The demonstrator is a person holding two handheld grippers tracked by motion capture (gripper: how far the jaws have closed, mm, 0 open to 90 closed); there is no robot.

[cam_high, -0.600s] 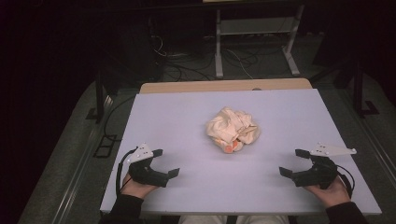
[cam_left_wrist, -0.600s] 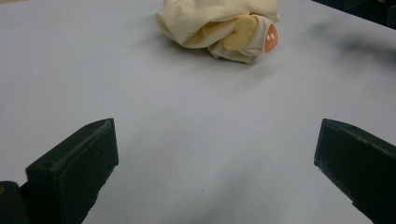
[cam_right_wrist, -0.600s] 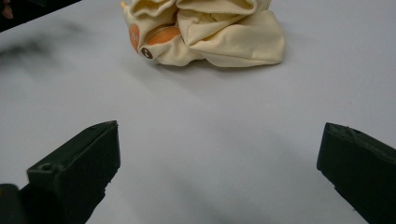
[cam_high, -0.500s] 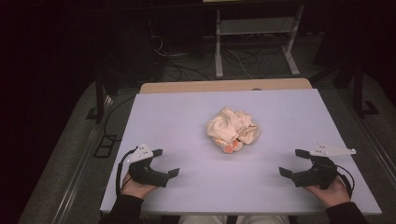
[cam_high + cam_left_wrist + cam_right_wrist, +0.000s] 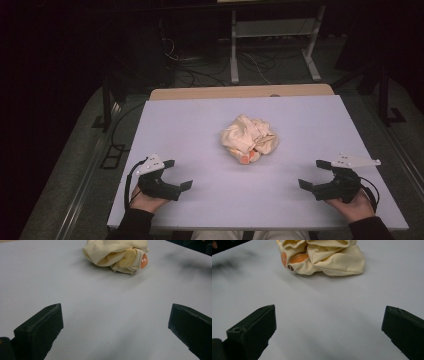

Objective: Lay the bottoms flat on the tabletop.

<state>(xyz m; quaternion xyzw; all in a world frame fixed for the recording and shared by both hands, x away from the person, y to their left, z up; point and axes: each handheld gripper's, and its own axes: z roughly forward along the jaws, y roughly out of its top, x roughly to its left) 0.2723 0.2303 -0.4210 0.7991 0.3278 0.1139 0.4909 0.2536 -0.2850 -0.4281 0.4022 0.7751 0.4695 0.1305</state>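
Lying crumpled mid-table (image 5: 190, 125): cream cloth (image 5: 249, 138); both hand-held grippers wide open, empty.

A dim lab or test room: beyond the pale table (image 5: 200, 125), loose cables (image 5: 250, 62) trail around a metal stand (image 5: 272, 37) on grey floor

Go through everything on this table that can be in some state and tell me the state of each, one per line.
Cream cloth: crumpled into a loose heap near the table's middle, orange print showing, touched by nothing.
Left hand-held gripper: jaws wide open, nothing between them, low at the table's near left, pointing toward the cloth.
Right hand-held gripper: jaws wide open, nothing between them, low at the near right, pointing toward the cloth.
Table: pale top, bare around the cloth.
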